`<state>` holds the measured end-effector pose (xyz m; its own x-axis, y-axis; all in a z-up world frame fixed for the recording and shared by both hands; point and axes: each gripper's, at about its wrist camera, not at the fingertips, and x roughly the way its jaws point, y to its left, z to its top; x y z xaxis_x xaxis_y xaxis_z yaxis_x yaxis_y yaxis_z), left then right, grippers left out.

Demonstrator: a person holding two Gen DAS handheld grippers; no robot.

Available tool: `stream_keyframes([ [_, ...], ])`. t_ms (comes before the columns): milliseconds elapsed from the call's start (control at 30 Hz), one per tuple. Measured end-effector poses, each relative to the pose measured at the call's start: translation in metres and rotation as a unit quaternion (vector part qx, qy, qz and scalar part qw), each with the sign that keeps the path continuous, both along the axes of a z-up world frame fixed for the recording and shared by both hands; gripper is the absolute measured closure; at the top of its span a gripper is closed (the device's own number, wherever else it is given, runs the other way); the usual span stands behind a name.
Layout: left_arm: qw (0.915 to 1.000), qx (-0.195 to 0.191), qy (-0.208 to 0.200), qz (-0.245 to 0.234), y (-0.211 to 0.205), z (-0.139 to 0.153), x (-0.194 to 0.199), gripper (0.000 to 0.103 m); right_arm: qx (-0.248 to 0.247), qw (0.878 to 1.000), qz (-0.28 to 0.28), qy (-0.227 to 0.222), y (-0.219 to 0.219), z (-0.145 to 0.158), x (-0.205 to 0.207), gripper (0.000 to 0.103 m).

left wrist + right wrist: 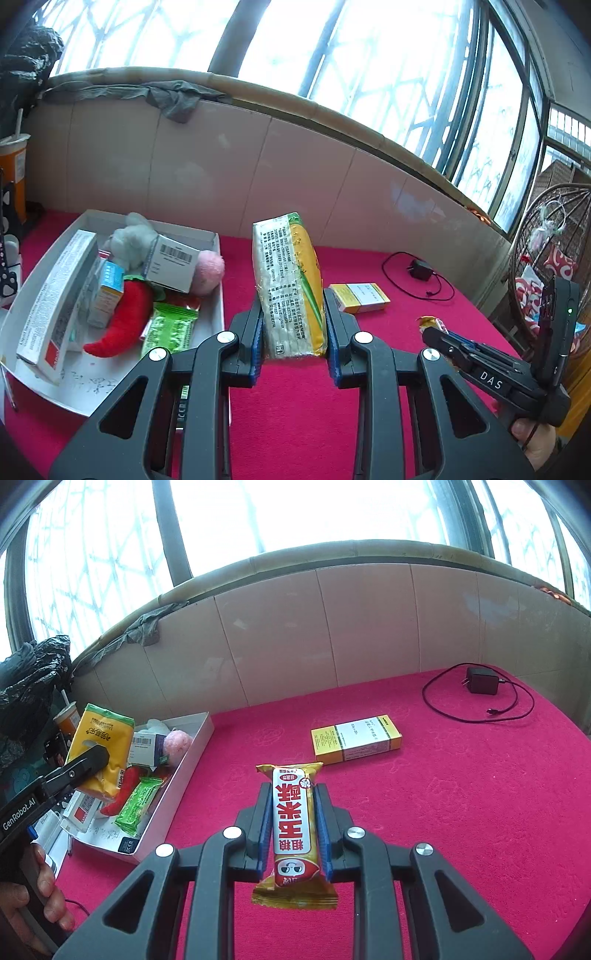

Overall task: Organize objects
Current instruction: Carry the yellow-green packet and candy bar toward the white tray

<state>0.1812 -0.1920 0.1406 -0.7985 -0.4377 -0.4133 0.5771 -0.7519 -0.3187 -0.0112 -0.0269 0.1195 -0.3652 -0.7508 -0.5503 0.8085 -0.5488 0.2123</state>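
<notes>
Red cloth covers the table [461, 812], and I have a packet in each tool above it. My left gripper [293, 325] is clamped on the yellow tissue pack [290, 284], held upright between the blue pads. In the right wrist view that pack hangs over the near-left part of the white tray [192, 753]. My right gripper [293, 830] is clenched on the snack bar [293, 830] lengthwise, its crimped ends sticking out past the jaws, over bare cloth just right of the tray.

I judge this to be the carry-and-drop step: both packets are lifted, neither yet laid down. The tray already holds a plush toy [135, 240], a red plush chilli [122, 325], a green sachet [168, 328] and several boxes, so free floor is scarce. For the next move I would lower the tissue pack onto a gap, release it, then bring the snack bar left over the tray wall.

Left on the cloth, far right of the tray, lies the yellow box [356, 738], untouched, with a charger and cable [482, 681] beyond it.
</notes>
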Motion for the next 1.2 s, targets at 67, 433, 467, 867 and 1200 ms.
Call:
stream_keyframes([
  [67, 0.9999, -0.002, 0.002, 0.011, -0.005, 0.001, 0.01, 0.077, 0.001, 1.0, 0.006, 0.001, -0.003, 0.0, 0.003, 0.082],
  [433, 0.9984, 0.0, -0.002, 0.057, -0.033, 0.0, 0.047, 0.077, 0.01, 0.998, 0.066, 0.009, -0.036, 0.005, 0.036, 0.082],
  [467, 0.998, -0.003, -0.001, 0.064, -0.038, 0.002, 0.051, 0.077, 0.012, 0.997, 0.074, 0.01, -0.041, 0.007, 0.04, 0.082],
  [867, 0.9961, 0.017, -0.004, 0.087, -0.09, 0.008, 0.096, 0.077, 0.031, 0.983, 0.182, -0.006, -0.121, 0.012, 0.09, 0.081],
  [1200, 0.9972, 0.029, -0.032, 0.06, -0.128, 0.0, 0.067, 0.076, 0.056, 0.975, 0.214, -0.01, -0.188, -0.007, 0.123, 0.081],
])
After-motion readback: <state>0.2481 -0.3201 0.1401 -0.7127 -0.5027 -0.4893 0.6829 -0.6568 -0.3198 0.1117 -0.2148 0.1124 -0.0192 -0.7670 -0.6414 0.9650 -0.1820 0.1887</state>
